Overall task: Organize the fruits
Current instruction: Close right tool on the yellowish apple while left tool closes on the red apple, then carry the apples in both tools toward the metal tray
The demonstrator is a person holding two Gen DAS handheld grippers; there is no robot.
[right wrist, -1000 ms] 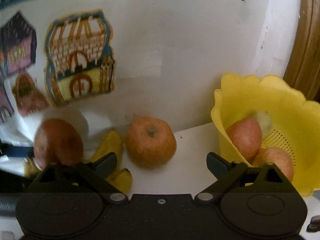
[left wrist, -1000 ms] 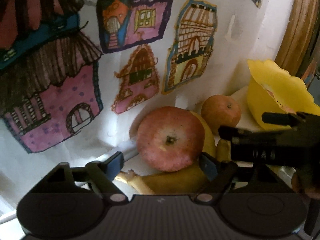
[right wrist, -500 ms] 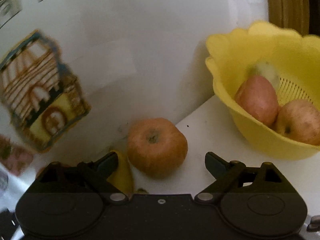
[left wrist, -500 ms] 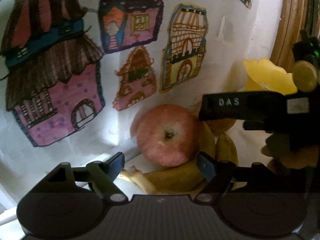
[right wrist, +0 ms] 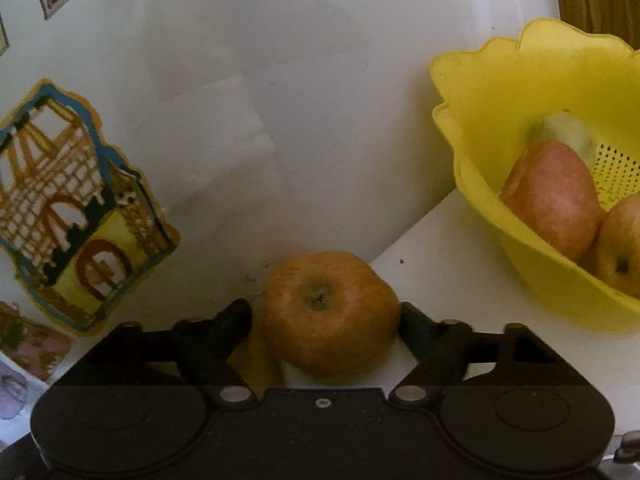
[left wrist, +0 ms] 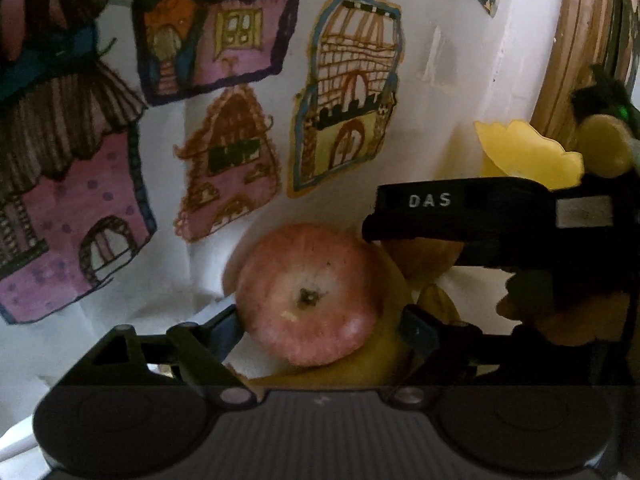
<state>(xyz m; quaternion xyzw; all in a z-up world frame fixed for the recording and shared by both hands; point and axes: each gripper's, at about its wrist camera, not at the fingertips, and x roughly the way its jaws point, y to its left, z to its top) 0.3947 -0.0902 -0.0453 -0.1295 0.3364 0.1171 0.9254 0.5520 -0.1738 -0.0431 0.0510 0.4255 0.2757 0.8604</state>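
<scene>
change, right: right gripper (right wrist: 326, 320) has dropped in from a wider, higher view a second ago; the orange-toned apple (right wrist: 330, 312) that sat ahead of it is now between its fingers
right gripper state: jaws closing, apple between them; right finger at the skin, left finger shows a thin gap, so no firm hold yet
change, left: left gripper (left wrist: 320, 326) is lower on the red apple (left wrist: 308, 294), which fills more of the gap than before
left gripper state: jaws opening, wide; left fingertip brushes the apple, right one clear, nothing gripped
red apple position: between left fingers, resting on bananas (left wrist: 360, 364) beneath and right of it
yellow colander (right wrist: 520, 160): up and right of right gripper, well apart, two apples inside
meaning: both apples lined up for pickup; likely next stop is the colander
worktop (right wrist: 448, 264): white, bare between apple and colander
</scene>
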